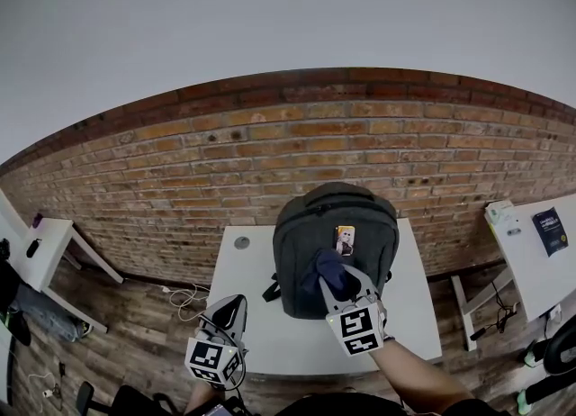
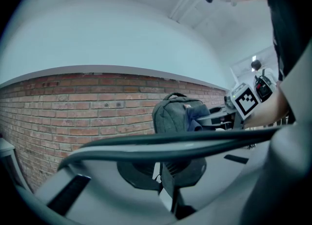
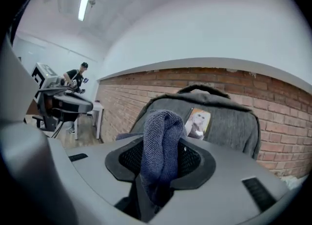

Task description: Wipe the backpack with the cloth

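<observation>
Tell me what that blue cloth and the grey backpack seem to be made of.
The cloth looks like a soft knitted or terry-type textile, dark blue and matt: fine ribbed loops show and it folds limply. The backpack looks like woven synthetic fabric, heathered grey and matt, with a fine even texture; the exact fibre cannot be told.
</observation>
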`<state>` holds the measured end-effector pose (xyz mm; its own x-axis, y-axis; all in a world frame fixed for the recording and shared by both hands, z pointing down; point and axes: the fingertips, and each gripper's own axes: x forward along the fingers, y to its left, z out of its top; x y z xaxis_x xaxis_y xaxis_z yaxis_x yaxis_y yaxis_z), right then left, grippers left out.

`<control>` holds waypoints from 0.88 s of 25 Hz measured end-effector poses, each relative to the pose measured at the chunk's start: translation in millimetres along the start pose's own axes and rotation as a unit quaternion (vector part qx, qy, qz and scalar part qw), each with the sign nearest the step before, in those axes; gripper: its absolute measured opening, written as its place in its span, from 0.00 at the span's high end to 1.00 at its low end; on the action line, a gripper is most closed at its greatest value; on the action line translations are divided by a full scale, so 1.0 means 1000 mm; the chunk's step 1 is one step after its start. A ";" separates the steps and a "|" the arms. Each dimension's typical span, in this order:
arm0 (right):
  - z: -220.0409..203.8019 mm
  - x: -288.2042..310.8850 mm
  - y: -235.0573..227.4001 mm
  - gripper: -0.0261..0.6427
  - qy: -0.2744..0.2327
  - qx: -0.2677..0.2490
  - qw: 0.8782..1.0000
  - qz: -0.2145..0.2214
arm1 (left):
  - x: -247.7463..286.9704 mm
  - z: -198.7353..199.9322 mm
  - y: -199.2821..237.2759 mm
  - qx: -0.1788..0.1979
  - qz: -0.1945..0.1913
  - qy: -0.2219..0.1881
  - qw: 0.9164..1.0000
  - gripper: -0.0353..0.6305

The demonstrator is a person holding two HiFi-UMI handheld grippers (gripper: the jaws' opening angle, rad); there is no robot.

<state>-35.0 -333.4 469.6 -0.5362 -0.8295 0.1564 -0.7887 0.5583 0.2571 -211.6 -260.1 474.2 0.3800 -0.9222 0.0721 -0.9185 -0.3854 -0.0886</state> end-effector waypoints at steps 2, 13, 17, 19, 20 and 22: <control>0.013 0.006 -0.008 0.76 -0.006 -0.005 1.000 -0.010 | 0.001 -0.002 0.002 -0.001 -0.001 0.000 1.000 0.95; 0.105 0.032 -0.073 0.76 -0.065 -0.008 0.995 -0.077 | 0.003 -0.006 0.015 -0.003 -0.005 0.003 1.000 0.95; 0.113 0.040 -0.068 0.76 -0.066 0.003 0.996 -0.066 | 0.004 -0.007 0.019 0.000 -0.004 0.007 1.000 0.95; 0.107 0.044 -0.055 0.76 -0.060 0.002 0.997 -0.052 | 0.006 -0.007 0.020 0.000 -0.003 0.007 1.000 0.95; 0.102 0.045 -0.046 0.76 -0.054 -0.001 0.998 -0.043 | 0.007 -0.007 0.021 0.000 -0.002 0.006 1.000 0.95; 0.090 0.047 -0.026 0.76 -0.044 -0.010 0.999 -0.020 | 0.010 -0.007 0.021 -0.001 -0.002 0.006 1.000 0.95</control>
<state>-67.3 -385.8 384.5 -0.5296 -0.8460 0.0617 -0.8041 0.5239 0.2811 -227.6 -276.6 479.5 0.3826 -0.9200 0.0845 -0.9170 -0.3893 -0.0867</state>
